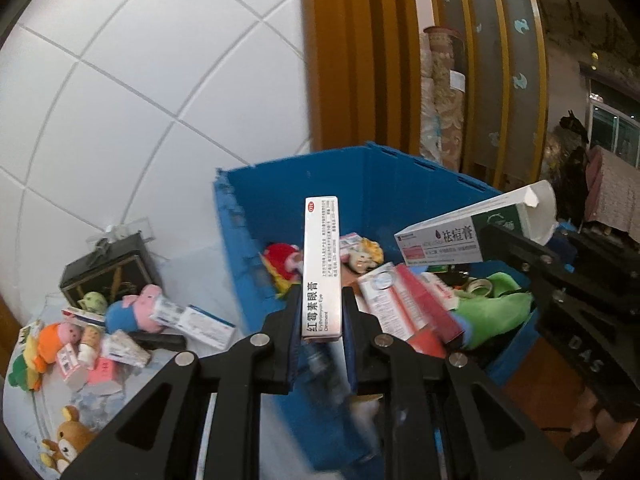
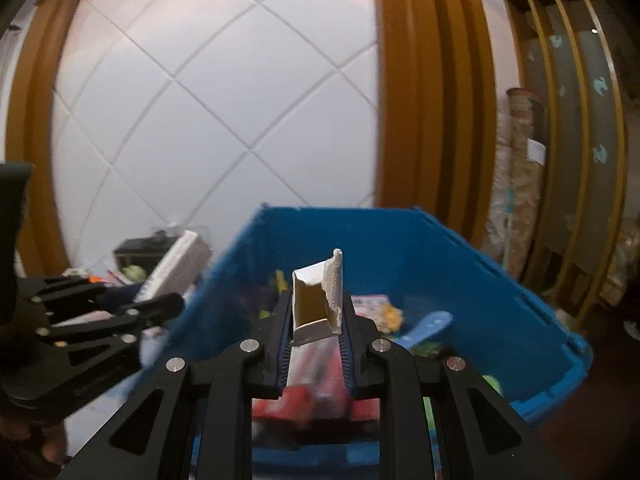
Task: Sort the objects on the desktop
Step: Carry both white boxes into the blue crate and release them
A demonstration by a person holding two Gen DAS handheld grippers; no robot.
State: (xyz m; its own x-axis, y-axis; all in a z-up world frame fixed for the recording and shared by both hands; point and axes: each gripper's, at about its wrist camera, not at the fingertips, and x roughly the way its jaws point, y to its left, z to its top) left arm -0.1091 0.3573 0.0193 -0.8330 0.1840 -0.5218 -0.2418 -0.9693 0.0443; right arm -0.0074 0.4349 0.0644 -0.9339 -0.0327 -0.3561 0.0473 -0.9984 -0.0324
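My left gripper (image 1: 321,300) is shut on a slim white eye-ointment box (image 1: 321,264) that stands upright over the blue bin (image 1: 240,248). My right gripper (image 2: 314,312) is shut on a white and green ointment box (image 2: 316,300) with a torn open end, also above the blue bin (image 2: 460,264). In the left wrist view that white and green ointment box (image 1: 460,232) shows at the right, held by the right gripper (image 1: 520,248). In the right wrist view the left gripper (image 2: 160,304) appears at the left with its eye-ointment box (image 2: 176,268).
The bin holds medicine boxes (image 1: 404,308), a green cloth (image 1: 492,312), a tape roll (image 1: 480,286) and small toys (image 1: 282,260). On the table left of it lie plush toys (image 1: 132,310), small boxes (image 1: 192,320) and a dark gift box (image 1: 108,272). A tiled wall stands behind.
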